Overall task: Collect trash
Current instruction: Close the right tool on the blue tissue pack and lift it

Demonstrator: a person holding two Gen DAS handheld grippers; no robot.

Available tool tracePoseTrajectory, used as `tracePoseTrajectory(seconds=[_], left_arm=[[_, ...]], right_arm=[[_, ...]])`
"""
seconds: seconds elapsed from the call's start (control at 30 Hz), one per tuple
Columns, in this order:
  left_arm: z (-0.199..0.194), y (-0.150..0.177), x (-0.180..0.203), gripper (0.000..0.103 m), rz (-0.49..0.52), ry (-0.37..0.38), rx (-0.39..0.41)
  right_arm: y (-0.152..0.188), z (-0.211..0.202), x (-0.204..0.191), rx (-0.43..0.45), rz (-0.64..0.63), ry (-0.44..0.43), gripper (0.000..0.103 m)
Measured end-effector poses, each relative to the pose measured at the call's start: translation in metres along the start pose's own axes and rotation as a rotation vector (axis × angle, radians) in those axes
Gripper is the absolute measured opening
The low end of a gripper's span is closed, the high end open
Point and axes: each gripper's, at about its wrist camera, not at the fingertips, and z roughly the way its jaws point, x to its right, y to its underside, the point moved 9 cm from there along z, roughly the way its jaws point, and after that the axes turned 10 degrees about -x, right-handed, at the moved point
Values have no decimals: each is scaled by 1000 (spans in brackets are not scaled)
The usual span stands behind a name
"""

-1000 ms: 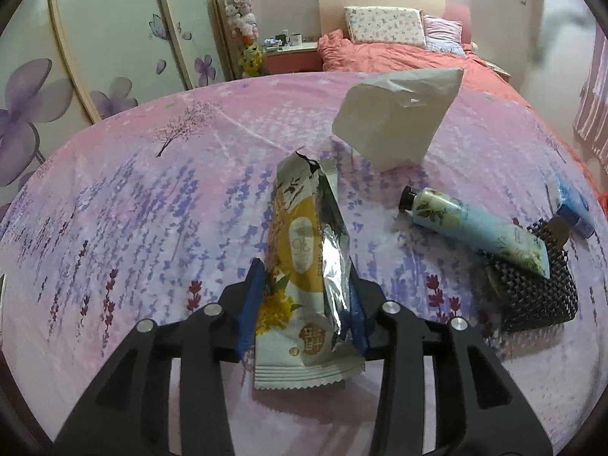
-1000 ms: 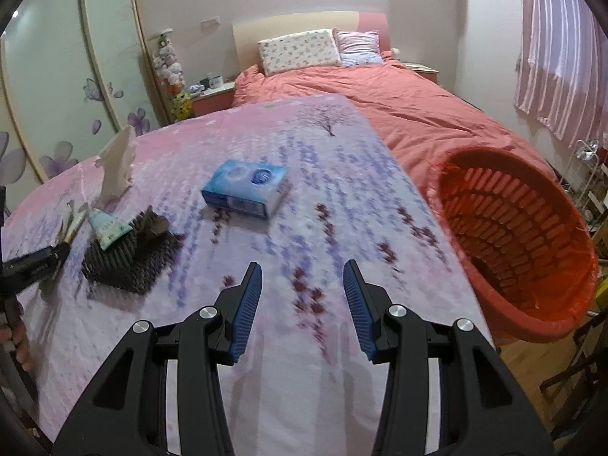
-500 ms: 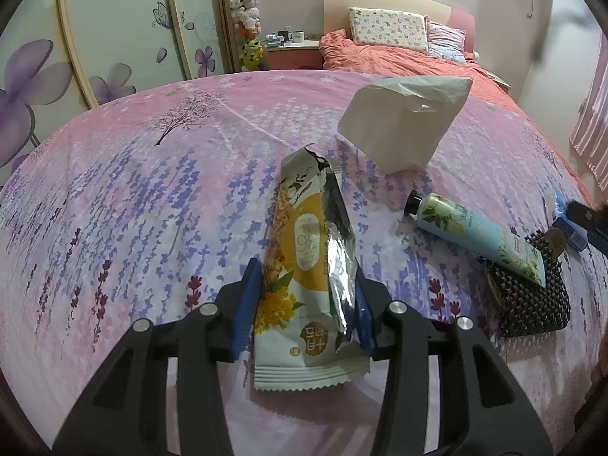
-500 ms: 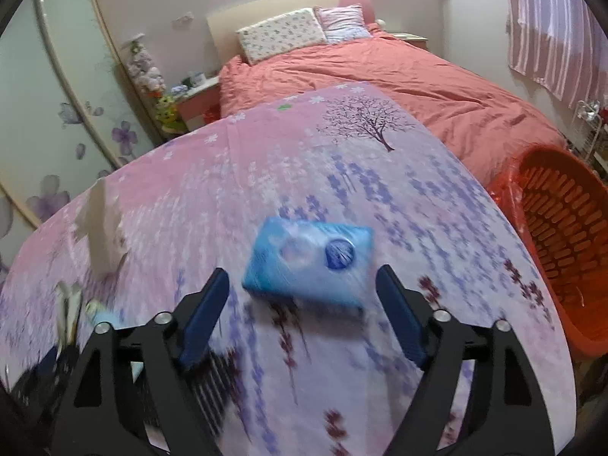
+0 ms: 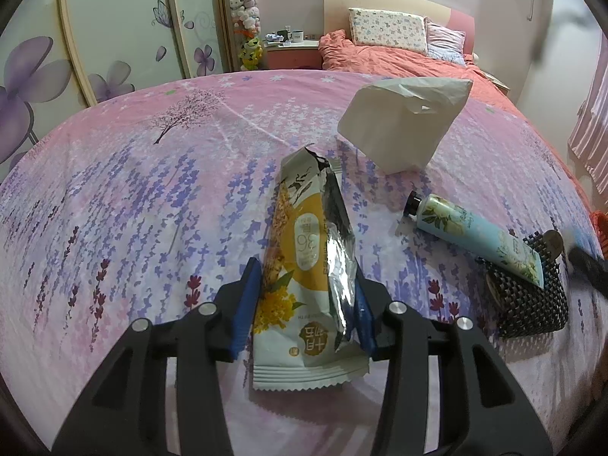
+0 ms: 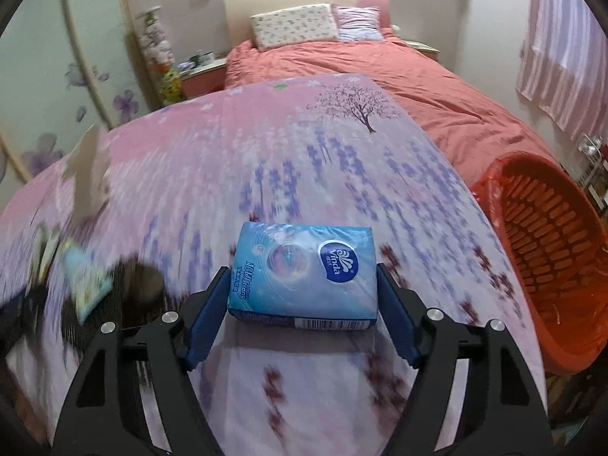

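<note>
The left gripper [image 5: 306, 306] is clamped on a torn snack wrapper [image 5: 307, 266], its 2 blue pads pressing the wrapper's sides as it lies on the pink flowered cloth [image 5: 152, 209]. Beyond it stands a crumpled white paper bag [image 5: 402, 121]; its contents cannot be seen. To the right, a hand cream tube [image 5: 475, 237] rests partly on a black woven mat [image 5: 532, 300]. The right gripper [image 6: 302, 309] has a blue tissue pack [image 6: 304, 269] between its jaws, which are closing; the pads sit just beside the pack's ends, not yet pressing. At the cloth's right edge stands an orange basket [image 6: 551, 250], with nothing visible inside apart from its slatted wall.
</note>
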Motion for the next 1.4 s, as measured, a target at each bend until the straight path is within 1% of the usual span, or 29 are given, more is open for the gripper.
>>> tracePoseTrajectory(seconds=[0.13, 0.23, 0.47, 0.53, 0.57, 0.6, 0.67, 0.8, 0.87, 0.97, 1.13, 1.23, 1.27, 1.3, 1.33, 1.37, 1.4], left_arm=[[1, -1, 0, 45, 0, 2, 0], [1, -2, -1, 45, 0, 2, 0], [1, -2, -1, 45, 0, 2, 0], [1, -1, 1, 47, 2, 5, 0], [1, -2, 3, 51, 6, 16, 0], [1, -2, 4, 54, 15, 34, 0], [1, -2, 5, 54, 31, 50, 2], [-2, 3, -2, 54, 31, 70, 3], [-3, 5, -7, 54, 23, 82, 2], [-1, 4, -14, 54, 22, 72, -1], [2, -7, -19, 54, -5, 50, -12], [5, -10, -21, 54, 2, 27, -18], [5, -9, -22, 52, 8, 14, -11], [5, -10, -21, 46, 13, 6, -5], [4, -10, -18, 44, 20, 8, 2], [3, -9, -17, 41, 24, 8, 4], [3, -9, -16, 40, 26, 7, 5]], right_arm=[[17, -10, 15, -2, 18, -18, 75], [18, -10, 17, -6, 35, -18, 75], [13, -3, 11, -22, 30, 57, 76], [15, -3, 10, -27, 21, 79, 76], [15, -2, 9, -28, 22, 82, 76], [15, -1, 10, -28, 25, 83, 77], [15, -1, 11, -30, 29, 76, 79], [16, 2, 9, -41, 14, 70, 88], [16, 3, 8, -44, 12, 67, 90], [16, 3, 8, -45, 12, 67, 91], [16, 1, 8, -36, 18, 51, 91], [16, 0, 10, -31, 23, 33, 91], [16, -1, 11, -29, 25, 29, 91], [17, -1, 11, -28, 27, 26, 89], [17, -2, 13, -23, 30, 31, 74], [16, -5, 14, -12, 32, 40, 73], [17, -5, 14, -14, 30, 27, 72]])
